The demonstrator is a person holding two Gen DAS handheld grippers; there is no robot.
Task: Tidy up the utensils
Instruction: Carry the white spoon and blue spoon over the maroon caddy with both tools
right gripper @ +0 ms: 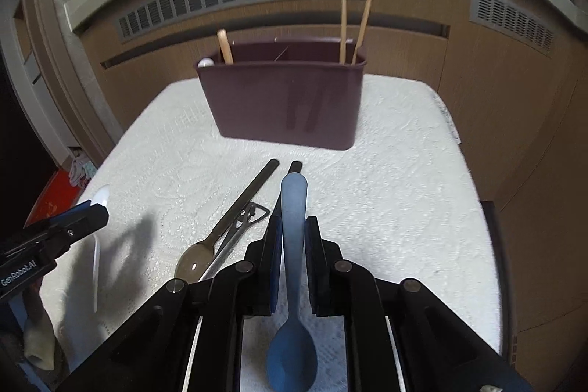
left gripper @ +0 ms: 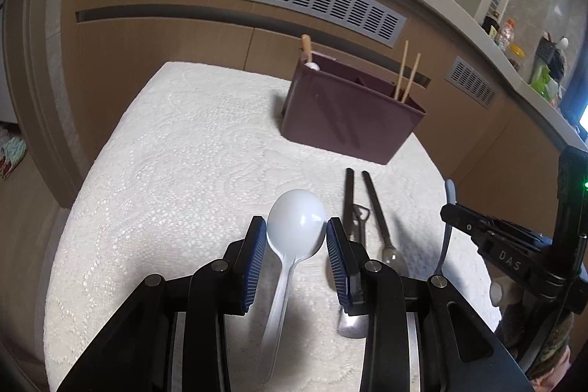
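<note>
Two plastic spoons in hand, caddy (right gripper: 283,98) ahead at 12 o'clock.

We see the left gripper (left gripper: 296,245) clamped on the white spoon (left gripper: 296,219) at its bowl, the right gripper (right gripper: 293,245) closed on the blue spoon (right gripper: 293,208) mid-handle. Both look light, stiff and slick; the handle grip seems surer. Readable: "DAS", "GenRobot.AI".

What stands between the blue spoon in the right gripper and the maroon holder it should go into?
Nothing visible does. The blue spoon is clamped in the right gripper; only bare white cloth separates it from the maroon holder, whose middle section looks free.
</note>
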